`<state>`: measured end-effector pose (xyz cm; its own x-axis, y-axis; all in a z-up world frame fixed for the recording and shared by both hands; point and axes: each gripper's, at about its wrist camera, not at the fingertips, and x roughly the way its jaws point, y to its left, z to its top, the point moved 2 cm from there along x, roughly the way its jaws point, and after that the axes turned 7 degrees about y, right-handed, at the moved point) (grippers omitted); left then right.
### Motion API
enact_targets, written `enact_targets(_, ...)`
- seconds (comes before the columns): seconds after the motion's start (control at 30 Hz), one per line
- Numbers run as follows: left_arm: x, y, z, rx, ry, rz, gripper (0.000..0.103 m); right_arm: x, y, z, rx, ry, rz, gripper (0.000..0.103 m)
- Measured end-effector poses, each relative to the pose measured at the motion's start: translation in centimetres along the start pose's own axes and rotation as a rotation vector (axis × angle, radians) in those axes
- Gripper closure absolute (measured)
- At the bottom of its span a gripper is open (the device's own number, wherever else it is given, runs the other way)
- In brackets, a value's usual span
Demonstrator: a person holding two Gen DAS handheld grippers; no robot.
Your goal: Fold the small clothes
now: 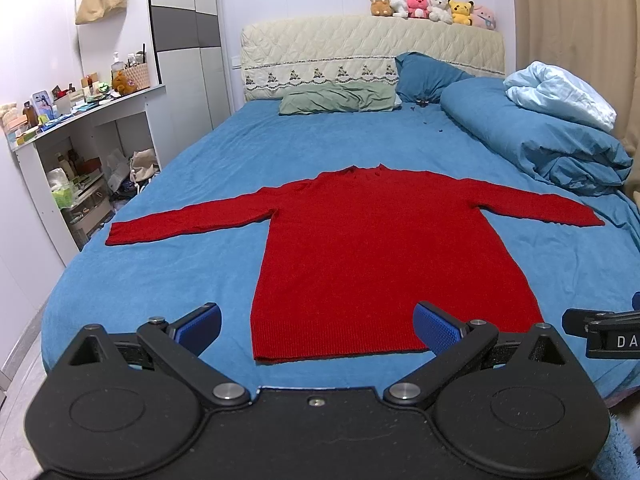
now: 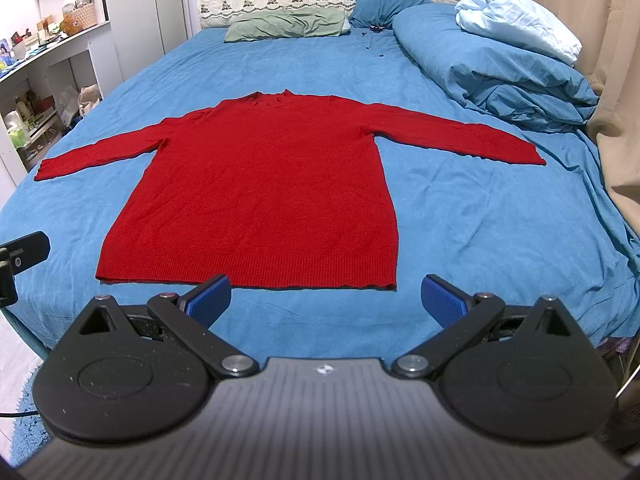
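Note:
A red long-sleeved sweater lies flat on the blue bed sheet, sleeves spread to both sides, hem toward me and collar toward the headboard. My left gripper hovers open just short of the hem, its blue pads wide apart with nothing between them. My right gripper is open too, in front of the hem's right half and holding nothing. The edge of the right gripper shows at the right of the left wrist view. Part of the left gripper shows at the left edge of the right wrist view.
A rolled blue duvet with a pale blue cloth on top lies along the bed's right side. Green and blue pillows sit by the headboard, plush toys above. A cluttered white shelf stands left of the bed, curtains to the right.

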<state>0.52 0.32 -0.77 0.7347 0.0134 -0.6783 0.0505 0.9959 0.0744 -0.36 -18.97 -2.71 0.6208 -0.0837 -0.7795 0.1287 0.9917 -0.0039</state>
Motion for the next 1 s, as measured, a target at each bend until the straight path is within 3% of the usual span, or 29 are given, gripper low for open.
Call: enact_targets(1.0,-0.33,0.21,0.11,-0.003,-0.006,0.0,0.0,0.02,0.7,0.18,-0.001,-0.003,0.002,0.0)
